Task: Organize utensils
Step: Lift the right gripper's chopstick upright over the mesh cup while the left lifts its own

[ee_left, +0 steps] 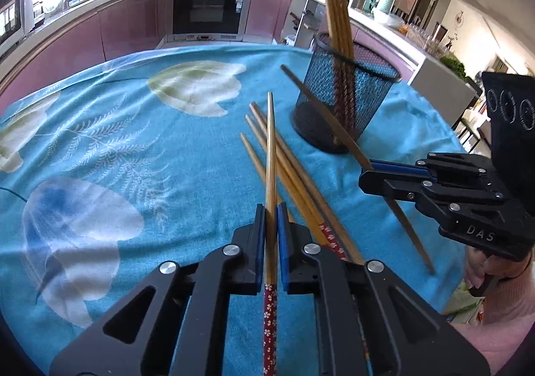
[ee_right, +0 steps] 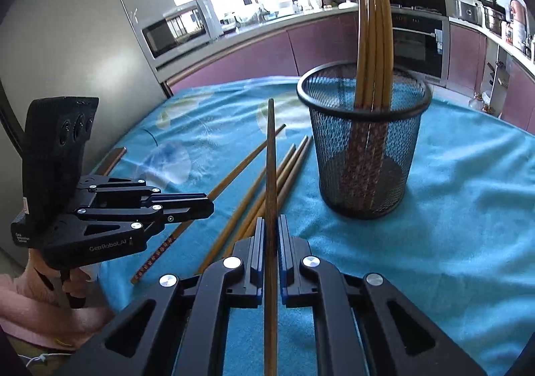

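The left gripper (ee_left: 271,208) clamps a floral-handled chopstick (ee_left: 271,155); the right gripper (ee_right: 271,220) clamps a darker chopstick (ee_right: 271,148), near the mesh holder (ee_right: 364,155) holding upright chopsticks (ee_right: 374,41).

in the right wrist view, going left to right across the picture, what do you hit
left gripper shut on a light chopstick → right gripper shut on a dark chopstick → black mesh holder with chopsticks standing in it. The loose chopsticks on the blue cloth overlap the middle, so they are left out.
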Action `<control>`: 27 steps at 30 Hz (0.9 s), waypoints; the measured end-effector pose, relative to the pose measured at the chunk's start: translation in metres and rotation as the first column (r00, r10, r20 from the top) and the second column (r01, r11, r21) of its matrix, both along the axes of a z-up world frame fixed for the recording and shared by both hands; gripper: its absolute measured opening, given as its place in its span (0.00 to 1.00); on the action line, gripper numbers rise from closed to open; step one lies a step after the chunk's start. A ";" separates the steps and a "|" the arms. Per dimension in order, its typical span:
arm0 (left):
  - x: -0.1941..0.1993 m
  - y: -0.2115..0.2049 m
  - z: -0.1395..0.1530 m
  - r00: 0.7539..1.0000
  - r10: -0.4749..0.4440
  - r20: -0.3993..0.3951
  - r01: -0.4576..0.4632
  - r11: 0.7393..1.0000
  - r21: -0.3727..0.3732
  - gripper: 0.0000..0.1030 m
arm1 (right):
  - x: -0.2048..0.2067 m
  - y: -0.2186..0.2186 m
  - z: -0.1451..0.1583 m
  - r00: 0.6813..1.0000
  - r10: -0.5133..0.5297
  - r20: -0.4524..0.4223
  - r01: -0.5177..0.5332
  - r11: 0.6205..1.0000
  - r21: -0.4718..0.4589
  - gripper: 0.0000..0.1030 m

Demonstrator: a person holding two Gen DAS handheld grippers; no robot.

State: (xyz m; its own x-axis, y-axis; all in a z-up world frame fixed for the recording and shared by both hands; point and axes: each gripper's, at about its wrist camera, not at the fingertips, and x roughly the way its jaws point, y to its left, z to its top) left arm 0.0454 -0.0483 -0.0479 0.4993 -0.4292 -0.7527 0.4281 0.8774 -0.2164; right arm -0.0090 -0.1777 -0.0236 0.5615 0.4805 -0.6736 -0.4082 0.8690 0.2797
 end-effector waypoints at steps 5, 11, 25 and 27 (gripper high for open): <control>-0.003 0.005 0.023 0.999 -0.016 0.034 0.018 0.998 -0.066 0.07 | -0.002 -0.006 0.014 0.999 -0.014 0.036 0.013 0.999 0.037 0.06; -0.010 0.007 0.054 0.995 -0.046 0.087 0.057 0.990 -0.130 0.07 | -0.004 -0.016 0.030 0.996 -0.037 0.077 0.032 0.997 0.071 0.06; -0.013 0.013 0.098 0.985 -0.060 0.161 0.095 0.970 -0.225 0.07 | -0.002 -0.039 0.063 0.981 -0.085 0.174 0.066 0.992 0.108 0.06; -0.010 0.011 0.102 0.984 -0.059 0.168 0.098 0.968 -0.232 0.07 | 0.000 -0.042 0.068 0.978 -0.090 0.189 0.071 0.992 0.104 0.06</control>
